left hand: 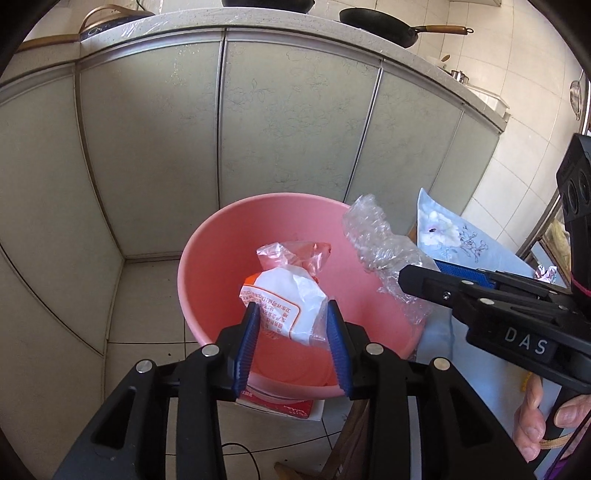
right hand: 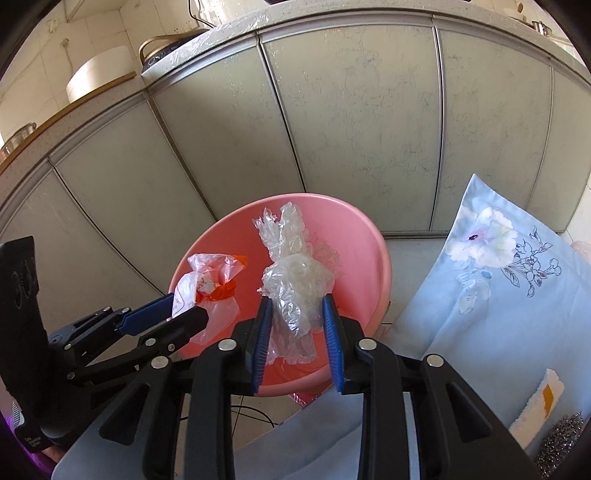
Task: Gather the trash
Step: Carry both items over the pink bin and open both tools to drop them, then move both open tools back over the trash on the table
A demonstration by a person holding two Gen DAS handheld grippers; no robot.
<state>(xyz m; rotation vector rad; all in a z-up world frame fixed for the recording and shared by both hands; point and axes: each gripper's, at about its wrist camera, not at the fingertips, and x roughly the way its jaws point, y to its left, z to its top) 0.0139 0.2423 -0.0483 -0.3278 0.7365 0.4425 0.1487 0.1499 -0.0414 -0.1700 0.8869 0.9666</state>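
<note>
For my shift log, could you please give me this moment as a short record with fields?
setting: kitchen floor in front of grey cabinet doors
bin: pink basin, no loose trash visible inside
left gripper: jaws closed on a white printed packet with orange-tinted plastic, held over the basin
right gripper: jaws closed on crumpled clear plastic wrap, also over the basin
beside basin: light blue floral cloth
on counter: black wok with wooden handle
progress: both pieces gripped, neither dropped yet
</note>
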